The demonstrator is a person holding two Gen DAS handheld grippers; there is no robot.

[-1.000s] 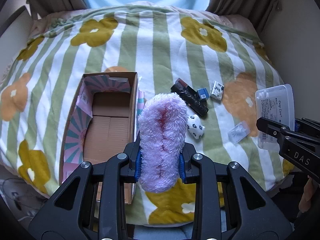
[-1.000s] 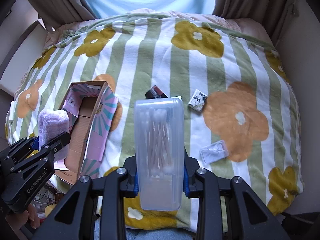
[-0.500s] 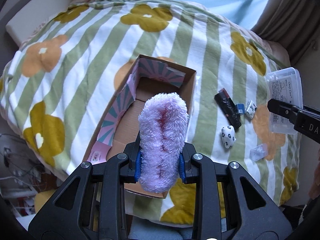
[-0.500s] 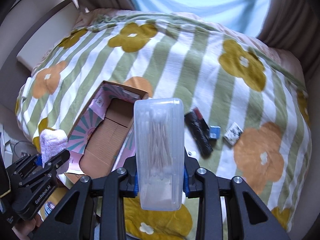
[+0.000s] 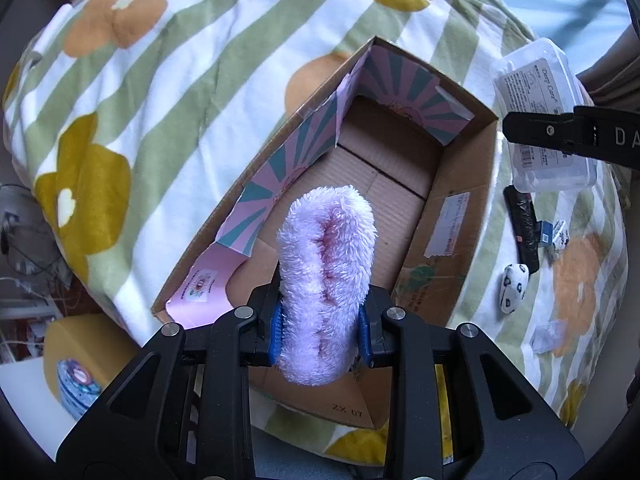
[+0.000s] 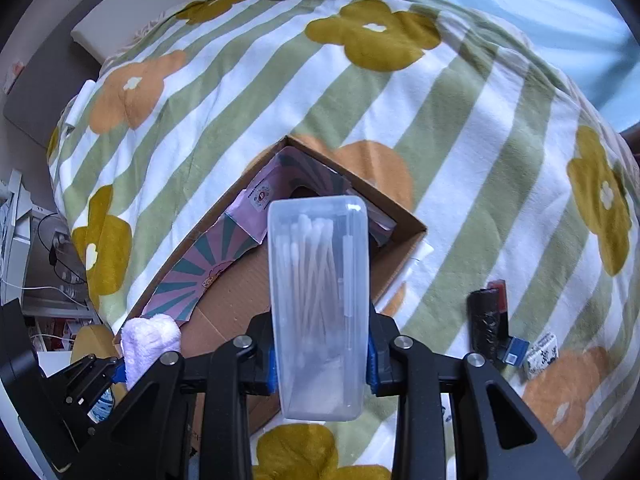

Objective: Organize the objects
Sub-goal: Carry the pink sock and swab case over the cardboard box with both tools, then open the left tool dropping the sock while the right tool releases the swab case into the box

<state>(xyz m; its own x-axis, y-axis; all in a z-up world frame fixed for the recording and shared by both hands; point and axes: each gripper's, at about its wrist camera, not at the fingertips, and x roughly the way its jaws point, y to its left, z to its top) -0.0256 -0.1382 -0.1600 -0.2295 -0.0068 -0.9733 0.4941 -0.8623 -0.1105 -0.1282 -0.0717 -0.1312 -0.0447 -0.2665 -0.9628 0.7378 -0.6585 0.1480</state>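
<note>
We held the fluffy lilac plush roll [image 5: 326,280] clamped in our left gripper [image 5: 320,334] above the near end of the open brown cardboard box [image 5: 460,216] on the striped flowered blanket [image 6: 440,128]. Our right gripper [image 6: 320,364] was clamped on the clear plastic cotton-swab case [image 6: 318,304] above the box's far corner. We judged it best to lower each inside the walls before letting go, apart, so neither caught the pink flaps [image 5: 280,184].

The left claw [image 5: 322,336] clamps a fluffy lilac plush roll [image 5: 326,280] directly above an open brown cardboard box with pink-and-teal flaps [image 5: 448,236]. Far right, the right claw [image 5: 568,136] grips a clear plastic case [image 5: 542,116].
</note>
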